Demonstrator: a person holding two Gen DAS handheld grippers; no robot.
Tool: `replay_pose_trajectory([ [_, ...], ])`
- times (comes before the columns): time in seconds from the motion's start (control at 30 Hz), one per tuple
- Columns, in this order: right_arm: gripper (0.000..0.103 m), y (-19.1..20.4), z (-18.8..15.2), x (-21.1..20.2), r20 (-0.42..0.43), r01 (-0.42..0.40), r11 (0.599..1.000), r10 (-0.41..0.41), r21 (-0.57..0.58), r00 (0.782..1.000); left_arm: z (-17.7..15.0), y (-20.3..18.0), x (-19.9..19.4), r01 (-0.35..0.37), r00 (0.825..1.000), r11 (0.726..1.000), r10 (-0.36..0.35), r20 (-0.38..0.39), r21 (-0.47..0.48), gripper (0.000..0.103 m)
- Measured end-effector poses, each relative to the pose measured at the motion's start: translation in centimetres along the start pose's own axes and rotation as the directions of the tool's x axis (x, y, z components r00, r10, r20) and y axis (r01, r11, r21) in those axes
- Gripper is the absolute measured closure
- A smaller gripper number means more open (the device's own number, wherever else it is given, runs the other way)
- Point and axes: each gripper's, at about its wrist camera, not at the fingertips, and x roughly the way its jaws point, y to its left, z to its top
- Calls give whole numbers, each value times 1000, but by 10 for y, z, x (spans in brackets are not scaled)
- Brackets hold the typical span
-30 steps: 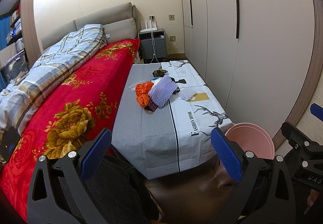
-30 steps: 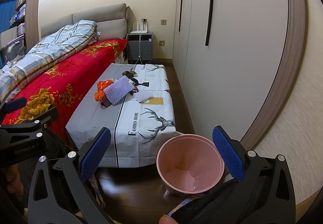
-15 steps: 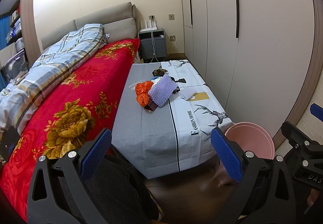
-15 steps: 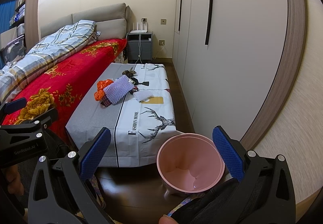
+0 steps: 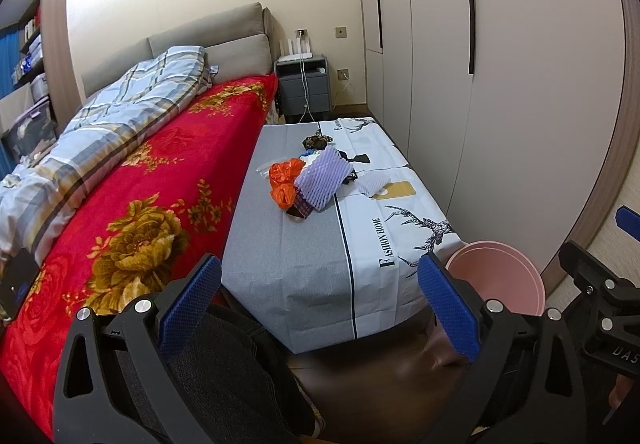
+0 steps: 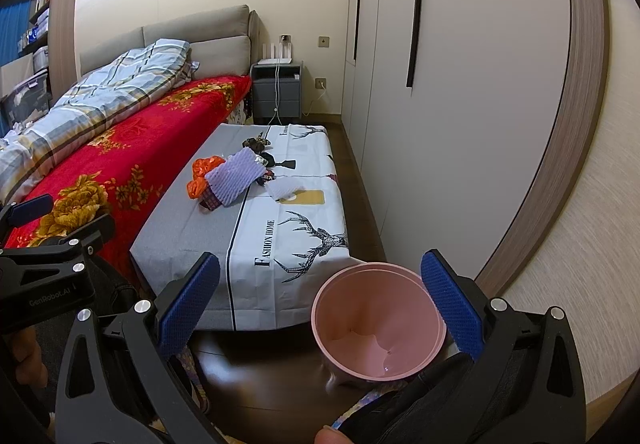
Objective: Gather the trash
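A pile of trash lies mid-way along the low cloth-covered table [image 5: 320, 256]: an orange plastic bag [image 5: 285, 180], a purple foam net [image 5: 323, 182], a small white foam net [image 5: 373, 186] and a dark wrapper [image 5: 316, 141]. The same orange bag [image 6: 202, 174] and purple net [image 6: 236, 178] show in the right wrist view. A pink bin [image 6: 378, 328] stands on the floor at the table's near right corner; its rim shows in the left wrist view [image 5: 500, 276]. My left gripper [image 5: 318, 308] and right gripper [image 6: 318, 308] are both open and empty, well short of the pile.
A bed with a red flowered blanket [image 5: 132, 212] runs along the table's left side. White wardrobe doors [image 5: 500, 84] line the right. A grey nightstand [image 5: 305, 88] stands at the far end. Dark wood floor [image 6: 264, 376] lies in front of the table.
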Motion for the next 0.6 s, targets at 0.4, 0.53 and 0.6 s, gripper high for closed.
replay_pose_trajectory([
  [0.4,5,1,-1,-2,3,-1,1000,1,3,1000,0,0,0,-1,1000,1000,1,0,1,8],
  [0.53,5,1,-1,-2,1,-2,1000,2,4,1000,0,0,0,0,1000,1000,0,-1,0,8],
  [0.6,5,1,-1,-2,2,-2,1000,2,2,1000,0,0,0,0,1000,1000,0,-1,0,8],
])
